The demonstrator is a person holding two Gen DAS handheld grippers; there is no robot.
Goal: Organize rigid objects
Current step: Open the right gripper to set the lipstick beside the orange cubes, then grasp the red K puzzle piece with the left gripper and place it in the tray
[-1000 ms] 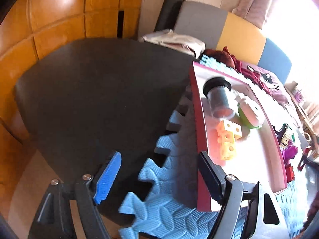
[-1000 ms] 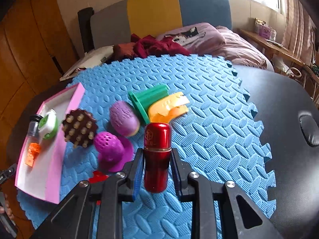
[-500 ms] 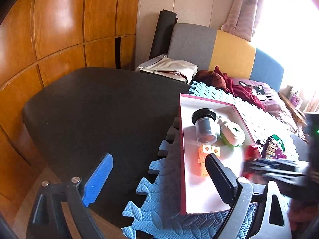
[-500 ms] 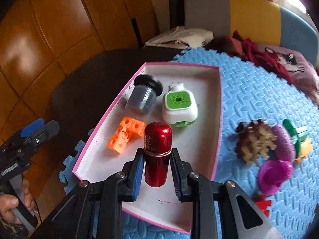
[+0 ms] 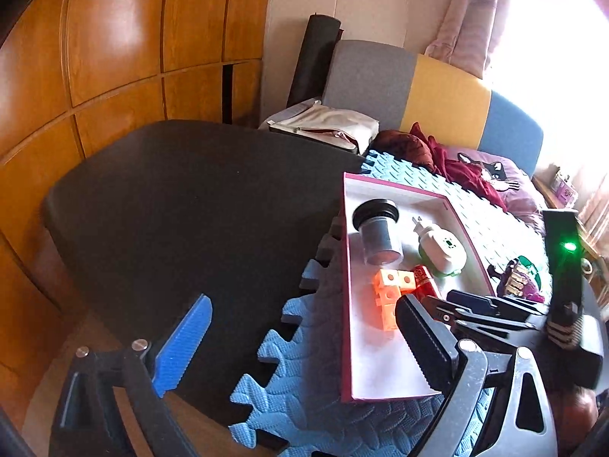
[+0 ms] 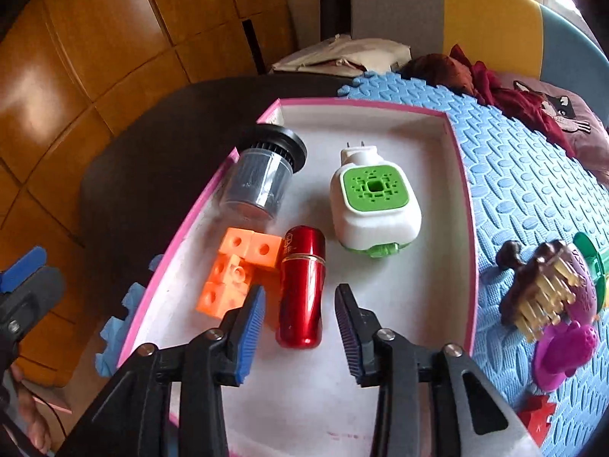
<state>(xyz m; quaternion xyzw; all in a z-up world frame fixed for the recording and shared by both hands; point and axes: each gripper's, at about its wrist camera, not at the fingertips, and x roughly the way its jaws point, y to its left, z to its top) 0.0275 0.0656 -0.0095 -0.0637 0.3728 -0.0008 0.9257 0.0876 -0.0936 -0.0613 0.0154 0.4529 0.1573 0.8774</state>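
Red canister (image 6: 300, 285) lying inside pink-rimmed tray (image 6: 466, 205), touching orange cube cluster (image 6: 232, 270), near green-and-white plug-in device (image 6: 375, 205) and dark-capped jar (image 6: 262, 175). Right tool (image 6: 300, 323) spread wide around canister, apparently not touching. Left tool (image 5: 300, 342) also wide, holding nothing, over blue foam mat (image 5: 304, 400) on dark desk (image 5: 190, 209).

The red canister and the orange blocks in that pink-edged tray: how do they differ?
The red canister is one smooth, glossy, rounded cylinder lying on its side; the orange blocks are several matte cubes with round holes, joined in a cluster. The canister lies between the open fingers of the right hand-held gripper, while the blocks lie just left of it. Both rest on the white floor of the tray, side by side.
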